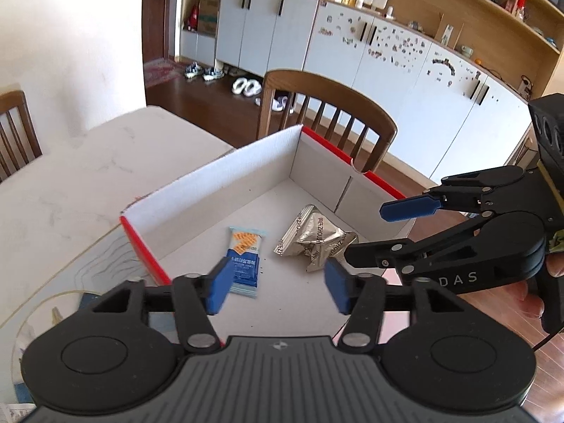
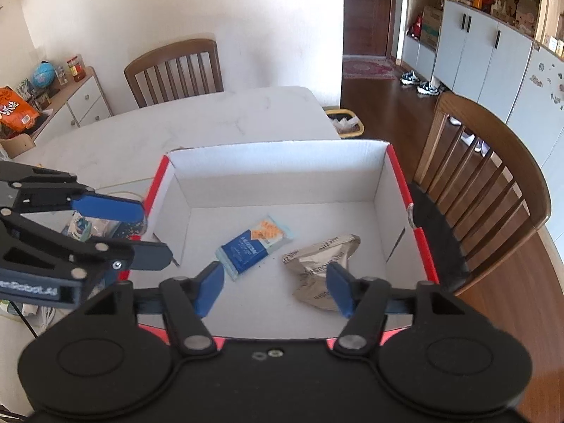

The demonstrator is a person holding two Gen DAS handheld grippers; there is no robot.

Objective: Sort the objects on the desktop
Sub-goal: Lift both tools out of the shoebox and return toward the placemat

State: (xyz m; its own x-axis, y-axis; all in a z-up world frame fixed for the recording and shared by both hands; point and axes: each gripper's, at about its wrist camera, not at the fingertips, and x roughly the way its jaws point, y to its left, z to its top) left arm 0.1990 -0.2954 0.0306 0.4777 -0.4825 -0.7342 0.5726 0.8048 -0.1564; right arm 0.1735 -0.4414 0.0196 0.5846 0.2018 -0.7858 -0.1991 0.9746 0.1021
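A white cardboard box with red rims [image 1: 211, 190] [image 2: 275, 176] stands on the pale table. On its floor lie a blue and white snack packet [image 1: 244, 264] [image 2: 253, 246] and a crumpled silver foil packet [image 1: 315, 238] [image 2: 319, 264]. My left gripper [image 1: 275, 287] hangs above the box's near edge, open, with nothing between its blue pads. My right gripper [image 2: 275, 287] hovers over the box's near side, open too, the foil packet lying below its right finger. Each gripper shows in the other's view: the right gripper [image 1: 366, 236] at the right, the left gripper [image 2: 155, 232] at the left.
Wooden chairs [image 1: 328, 120] [image 2: 176, 70] stand around the table. Small items and a glass dish [image 2: 84, 227] lie left of the box. A low cabinet with a globe and an orange bag [image 2: 14, 109] stands by the wall. White cupboards [image 1: 387, 56] line the far side.
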